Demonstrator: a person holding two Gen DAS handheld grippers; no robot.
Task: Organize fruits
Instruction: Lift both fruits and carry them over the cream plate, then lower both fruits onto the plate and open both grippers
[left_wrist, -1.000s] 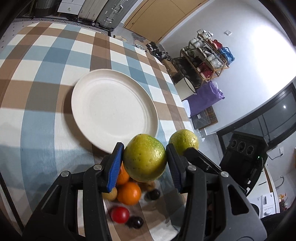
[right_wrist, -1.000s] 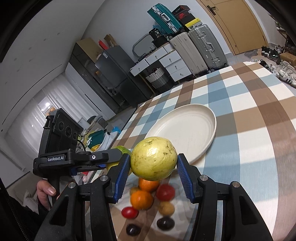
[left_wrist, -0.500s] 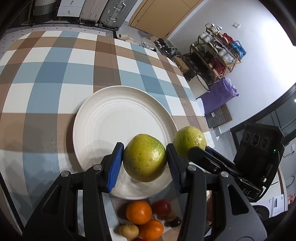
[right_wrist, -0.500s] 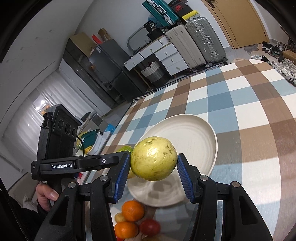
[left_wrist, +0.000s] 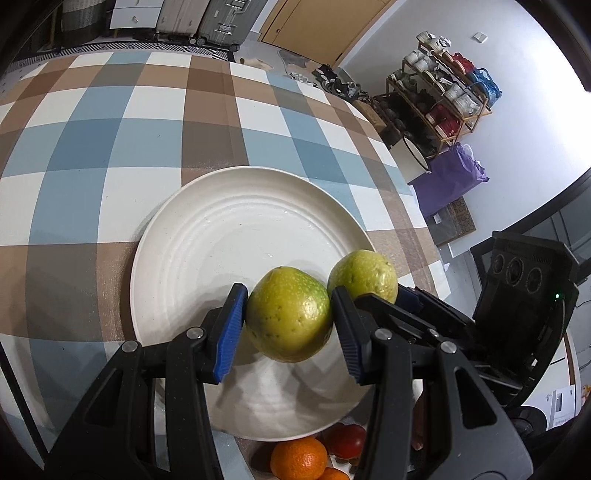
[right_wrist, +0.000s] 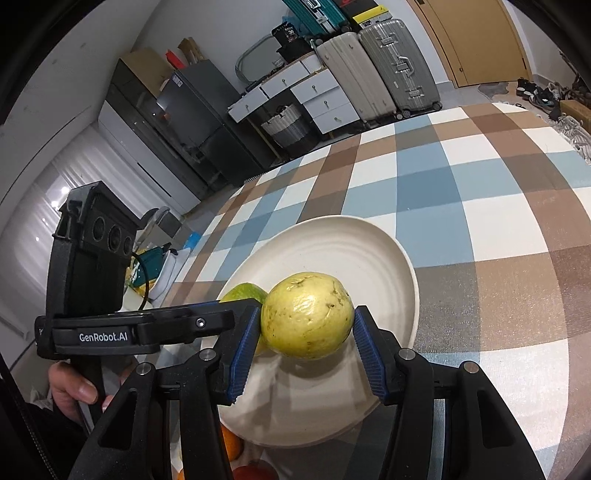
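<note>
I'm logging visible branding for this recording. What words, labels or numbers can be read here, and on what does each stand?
"GenRobot.AI": white lettering on the side of the left gripper, seen in the right wrist view.
"30": probably, on a dark box on top of the drawer unit; too small to be sure.
Papers at the left wrist view's lower right: too blurred to read.

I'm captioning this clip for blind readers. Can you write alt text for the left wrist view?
The left gripper holds a green fruit above a white plate on a checked tablecloth. Beside it, the right gripper holds a yellow-green fruit; an orange lies near the plate's edge.
</note>
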